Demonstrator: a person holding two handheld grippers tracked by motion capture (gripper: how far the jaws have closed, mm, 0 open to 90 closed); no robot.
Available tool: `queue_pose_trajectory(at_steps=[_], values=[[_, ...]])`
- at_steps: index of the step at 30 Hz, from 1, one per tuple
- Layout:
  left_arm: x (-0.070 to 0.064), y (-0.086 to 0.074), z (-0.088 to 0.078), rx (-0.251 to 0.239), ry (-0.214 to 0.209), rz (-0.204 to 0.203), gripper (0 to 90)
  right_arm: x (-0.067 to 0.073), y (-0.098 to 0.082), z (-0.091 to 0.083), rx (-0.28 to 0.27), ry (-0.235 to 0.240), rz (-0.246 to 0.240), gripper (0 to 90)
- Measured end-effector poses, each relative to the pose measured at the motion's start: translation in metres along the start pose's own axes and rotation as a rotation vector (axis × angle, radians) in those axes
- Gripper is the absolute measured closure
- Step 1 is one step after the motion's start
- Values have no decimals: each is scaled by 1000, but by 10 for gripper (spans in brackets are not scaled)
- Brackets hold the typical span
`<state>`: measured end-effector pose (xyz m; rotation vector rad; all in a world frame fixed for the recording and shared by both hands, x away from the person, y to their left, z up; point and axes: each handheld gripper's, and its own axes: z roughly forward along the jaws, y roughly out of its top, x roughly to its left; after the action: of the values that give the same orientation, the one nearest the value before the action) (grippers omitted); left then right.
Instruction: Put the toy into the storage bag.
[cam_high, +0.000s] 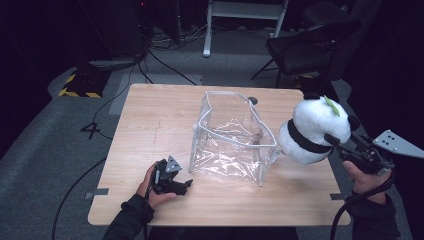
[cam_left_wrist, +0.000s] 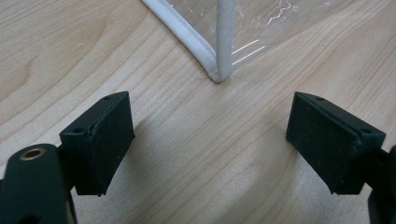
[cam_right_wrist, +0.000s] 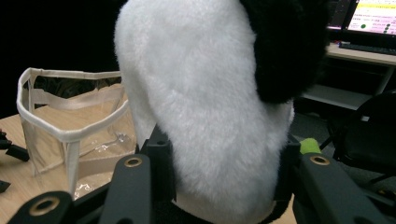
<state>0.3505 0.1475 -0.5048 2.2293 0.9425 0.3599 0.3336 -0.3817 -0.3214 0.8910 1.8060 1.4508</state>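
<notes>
A wooden table (cam_high: 150, 130) stood on grey carpet in a dark room (a black chair (cam_high: 305, 47) behind it). A clear bag (cam_high: 232, 140) stood open at its middle. The left gripper (cam_high: 181, 184) rested near the bag's corner, jaws spread wide and empty. The right gripper (cam_high: 334, 142) pinched a plush panda (cam_high: 312, 131) beside the bag, above the table's right edge.

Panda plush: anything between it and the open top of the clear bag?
Nothing visible. The panda plush, clamped in the right tongs, hangs just right of the clear bag; its top gapes open. The left tongs sit open at its near-left corner, off that path.
</notes>
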Motion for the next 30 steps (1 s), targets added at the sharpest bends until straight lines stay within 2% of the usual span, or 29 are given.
queue_pose_trajectory(at_steps=[12, 15, 30], values=[[1, -1, -1, 2, -11, 1, 151, -6, 17, 2, -27, -37, -15, 559], [1, -1, -1, 2, -11, 2, 151, -8, 22, 1, -41, -32, -12, 559], [1, -1, -1, 2, -13, 3, 151, -2, 52, 4, -72, -51, -57, 559]])
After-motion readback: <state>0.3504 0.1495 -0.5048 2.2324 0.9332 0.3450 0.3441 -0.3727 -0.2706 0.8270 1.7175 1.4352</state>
